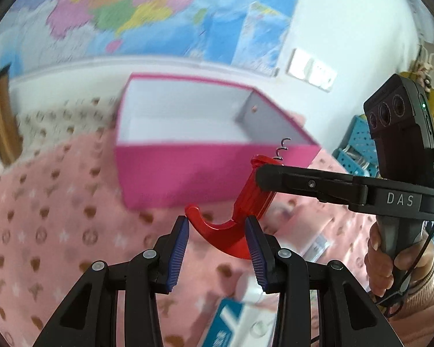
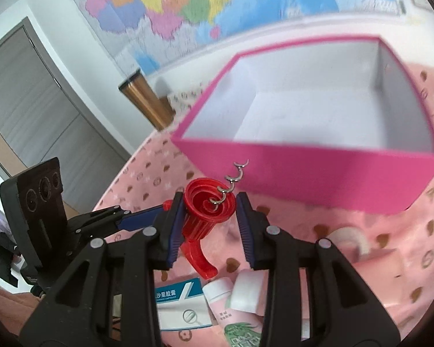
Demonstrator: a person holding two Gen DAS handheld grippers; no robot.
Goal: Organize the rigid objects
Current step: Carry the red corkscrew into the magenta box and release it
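Two hand-held grippers share one red corkscrew (image 1: 246, 202): the left hand-held gripper (image 1: 217, 248) clamps its curved handle, the right hand-held gripper (image 2: 209, 222) grips its ribbed barrel, above the pink bedspread (image 1: 58, 217) before the pink box's (image 1: 188, 173) near wall.

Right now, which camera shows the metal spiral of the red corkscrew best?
The right wrist view: the metal spiral points toward that camera, sharp, with several coils showing. The left wrist view shows only its tip above the red corkscrew.
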